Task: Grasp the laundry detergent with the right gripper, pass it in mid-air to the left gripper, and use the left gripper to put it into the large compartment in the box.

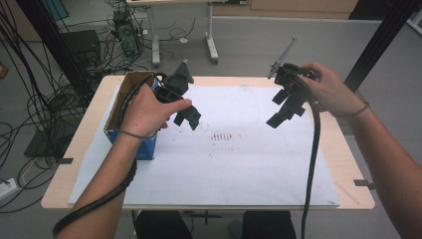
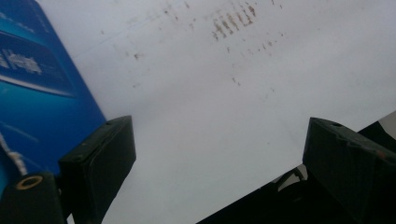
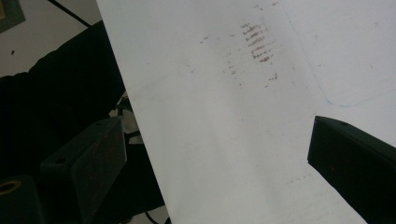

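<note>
Starting at the left: the blue cardboard box (image 1: 130, 115) stands at the table's (image 1: 89, 130) nine o'clock edge, open top up, its long axis running from seven to one o'clock. The left gripper (image 1: 187, 117) hovers just beside it on its three o'clock side, jaws apart and empty; in the left gripper view the box's blue wall (image 2: 42, 88) sits at ten o'clock. Over the white sheet (image 1: 234, 164), the right gripper (image 1: 280, 112) hangs well apart, jaws spread, holding nothing. The left hand is plainly nearer the box.
</note>
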The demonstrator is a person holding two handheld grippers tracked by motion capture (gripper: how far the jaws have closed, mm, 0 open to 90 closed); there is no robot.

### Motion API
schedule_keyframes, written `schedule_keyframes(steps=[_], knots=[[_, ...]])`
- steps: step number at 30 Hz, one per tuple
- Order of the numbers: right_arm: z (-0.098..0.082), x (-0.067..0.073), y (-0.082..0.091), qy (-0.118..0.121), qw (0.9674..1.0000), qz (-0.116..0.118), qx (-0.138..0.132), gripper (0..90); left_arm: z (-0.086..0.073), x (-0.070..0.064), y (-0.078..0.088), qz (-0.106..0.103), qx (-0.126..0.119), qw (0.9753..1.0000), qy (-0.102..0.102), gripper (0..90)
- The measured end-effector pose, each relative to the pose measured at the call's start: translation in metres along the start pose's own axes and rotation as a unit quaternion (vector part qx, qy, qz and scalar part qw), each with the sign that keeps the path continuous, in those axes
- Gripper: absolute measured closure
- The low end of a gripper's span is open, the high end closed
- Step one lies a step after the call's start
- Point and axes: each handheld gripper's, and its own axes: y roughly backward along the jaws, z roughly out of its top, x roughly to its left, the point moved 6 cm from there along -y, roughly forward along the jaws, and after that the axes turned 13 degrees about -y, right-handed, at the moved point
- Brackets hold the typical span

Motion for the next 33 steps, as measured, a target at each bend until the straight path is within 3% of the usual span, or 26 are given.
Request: schedule_keyframes(steps=[19, 26, 33], knots=[[-0.003, 0.006, 0.003, -0.001, 1.0000, 0.002, -0.003, 4.2, 0.006, -0.026, -0.052, -0.021, 0.020, 0.9992, -0.029, 10.2], [-0.004, 0.006, 0.004, -0.002, 1.0000, 0.000, -0.007, 4.0, 0.001, -0.030, -0.073, -0.033, 0.018, 0.9989, -0.028, 10.7], [-0.003, 0.007, 0.002, -0.004, 1.0000, 0.002, -0.004, 4.1, -0.003, -0.033, -0.084, -0.043, 0.017, 0.9985, -0.027, 11.2]])
